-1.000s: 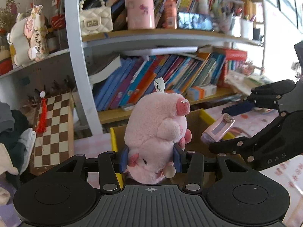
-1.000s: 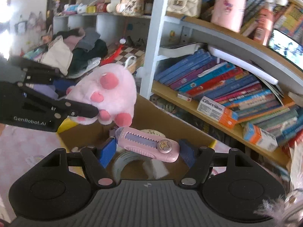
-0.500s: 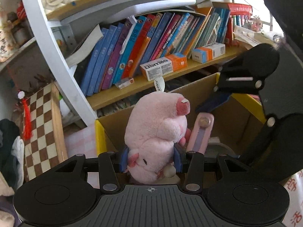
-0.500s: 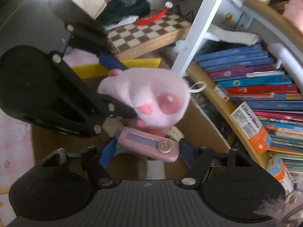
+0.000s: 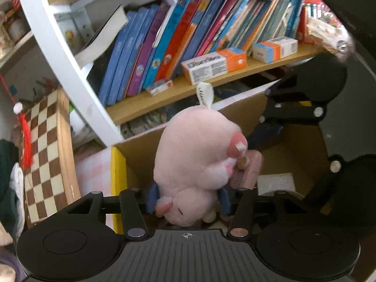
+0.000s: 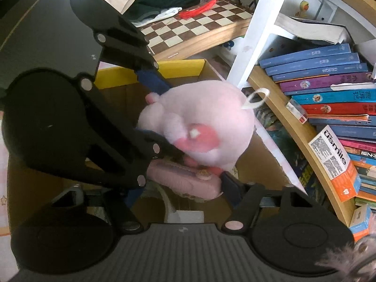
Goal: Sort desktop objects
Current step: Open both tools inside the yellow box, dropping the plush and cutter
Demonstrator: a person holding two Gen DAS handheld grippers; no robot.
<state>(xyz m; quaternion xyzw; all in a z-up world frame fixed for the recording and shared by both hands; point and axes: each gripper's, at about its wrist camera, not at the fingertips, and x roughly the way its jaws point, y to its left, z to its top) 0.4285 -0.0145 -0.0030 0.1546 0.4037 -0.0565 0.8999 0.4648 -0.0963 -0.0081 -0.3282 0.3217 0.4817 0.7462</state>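
Over cardboard box point(image 5: 277, 122), left gripper point(image 5: 188, 198) loosening around pink plush point(image 5: 195, 155), right gripper point(image 6: 181, 189) tightening on pink cutter point(image 6: 185, 181)

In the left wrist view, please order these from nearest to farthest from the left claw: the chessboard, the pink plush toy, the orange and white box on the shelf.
1. The pink plush toy, between the blue pads of the left claw, whose jaws are opening.
2. The chessboard, left, leaning beside the cardboard box.
3. The orange and white box, above, on the wooden shelf.
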